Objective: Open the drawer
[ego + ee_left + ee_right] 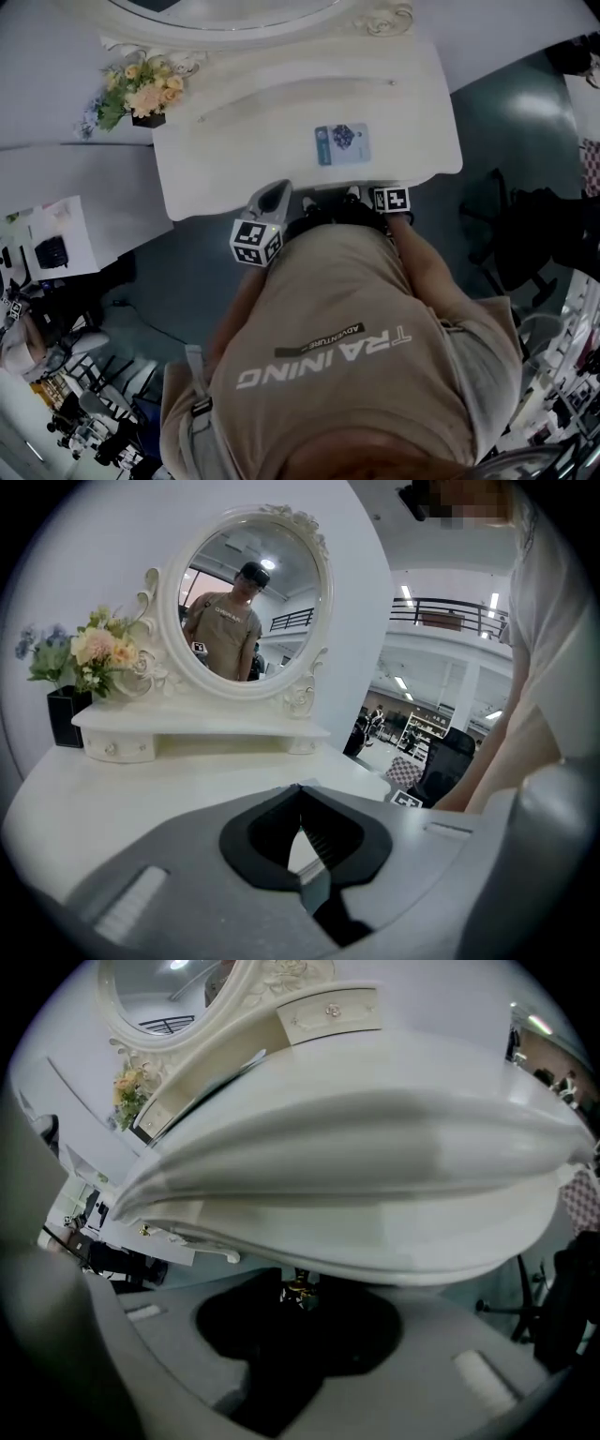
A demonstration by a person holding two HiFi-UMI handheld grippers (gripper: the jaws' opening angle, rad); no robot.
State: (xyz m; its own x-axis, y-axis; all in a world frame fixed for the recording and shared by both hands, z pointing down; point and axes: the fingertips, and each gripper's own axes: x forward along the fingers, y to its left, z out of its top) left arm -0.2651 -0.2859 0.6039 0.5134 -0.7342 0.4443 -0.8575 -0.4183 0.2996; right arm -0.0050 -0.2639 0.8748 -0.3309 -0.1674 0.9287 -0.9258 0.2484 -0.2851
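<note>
grey right gripper [300, 1309], bottom centre, has its fingers closed on the small brass drawer knob [300, 1290], beneath the front edge of the white curved dressing table [356, 1147]. grey left gripper [302, 808] hovers over that table, fingers together, empty.

The left hand-held gripper [300, 799] pointed across the white table [141, 789], its jaws closed tip to tip with nothing between them. Beyond stood an oval mirror [246, 597] on a low shelf [202, 728], reflecting a person. Flowers [89, 653] in a black vase [64, 714] sat to its left. A bare arm [511, 761] showed at right.
</note>
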